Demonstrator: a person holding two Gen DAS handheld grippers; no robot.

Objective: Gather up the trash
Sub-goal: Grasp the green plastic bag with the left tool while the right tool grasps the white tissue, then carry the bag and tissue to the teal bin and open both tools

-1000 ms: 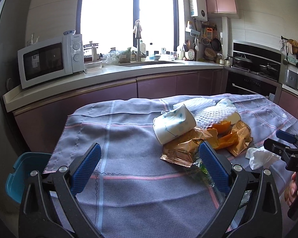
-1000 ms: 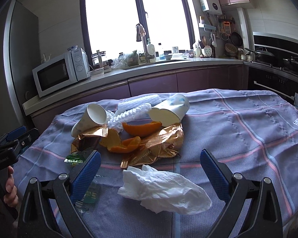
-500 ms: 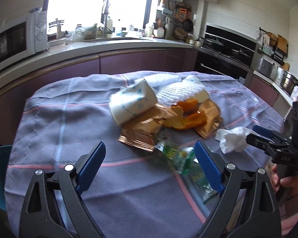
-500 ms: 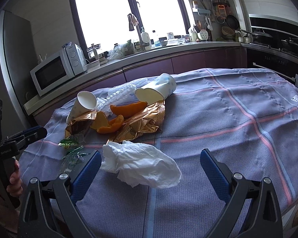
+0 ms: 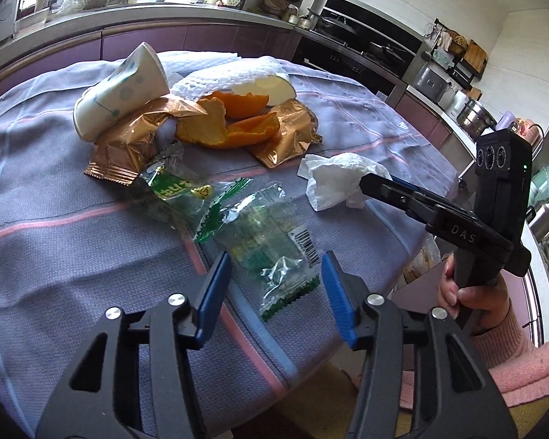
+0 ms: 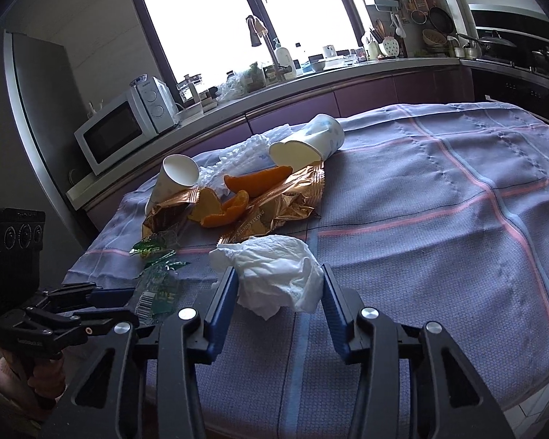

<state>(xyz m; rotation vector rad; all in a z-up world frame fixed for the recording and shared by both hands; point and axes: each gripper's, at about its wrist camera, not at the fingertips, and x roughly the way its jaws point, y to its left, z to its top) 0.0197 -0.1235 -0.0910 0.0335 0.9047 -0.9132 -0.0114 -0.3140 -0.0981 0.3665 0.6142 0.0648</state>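
The left gripper (image 5: 276,278) has its jaws about half apart and closing, with a clear green-printed plastic wrapper (image 5: 274,252) lying flat between them at the near edge of the surface (image 5: 73,248); the blue pads are not yet pressing on it. The right gripper (image 6: 276,292) is likewise closing around a crumpled white tissue (image 6: 274,274), its pads just beside the soft folds on either side. Farther back lies the rest of the trash: two tipped paper cups (image 6: 311,142), curled orange peel (image 5: 238,117), shiny gold foil wrappers (image 5: 128,142) and white foam netting (image 5: 234,77). A woven lilac checked cloth covers the surface.
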